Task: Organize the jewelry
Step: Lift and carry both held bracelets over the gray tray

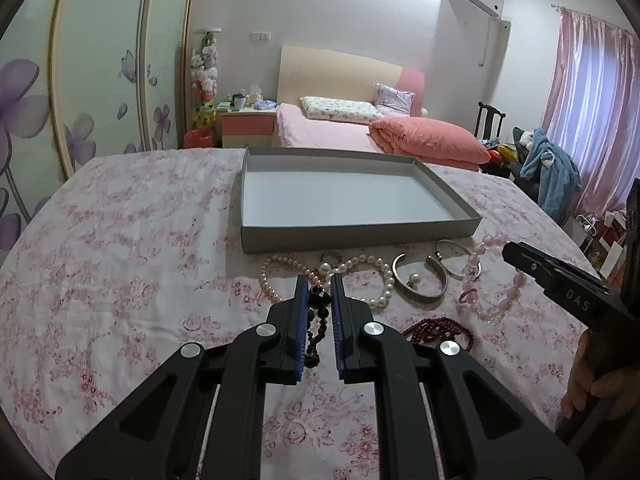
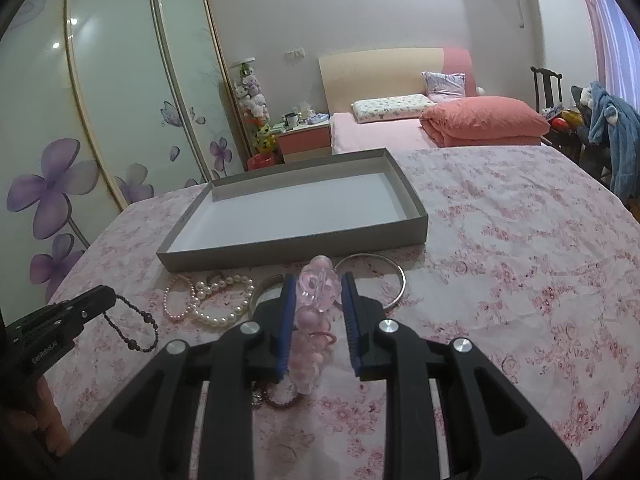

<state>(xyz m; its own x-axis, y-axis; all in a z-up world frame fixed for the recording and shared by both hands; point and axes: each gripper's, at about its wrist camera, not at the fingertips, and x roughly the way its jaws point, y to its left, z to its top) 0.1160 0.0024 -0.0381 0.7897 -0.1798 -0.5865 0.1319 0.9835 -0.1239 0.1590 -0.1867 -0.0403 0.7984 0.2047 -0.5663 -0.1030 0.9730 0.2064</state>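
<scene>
A shallow grey box (image 1: 352,236) (image 2: 288,250) lies empty on the floral cloth. My left gripper (image 1: 320,284) is shut on a dark bead bracelet (image 1: 318,320), which hangs from it in the right wrist view (image 2: 136,324). My right gripper (image 2: 318,284) straddles a pink glass bead bracelet (image 2: 316,292), its jaws apart on either side of the beads; it lies on the cloth in the left wrist view (image 1: 496,280). White pearl strands (image 1: 360,276) (image 2: 216,300), silver bangles (image 1: 424,280) (image 2: 394,284) and a dark red bead string (image 1: 436,330) lie in front of the box.
The table wears a pink floral cloth (image 1: 120,260). Behind it stand a bed with a coral duvet (image 1: 424,140), a wardrobe with flower doors (image 2: 100,120) and a chair draped with blue clothes (image 1: 552,168).
</scene>
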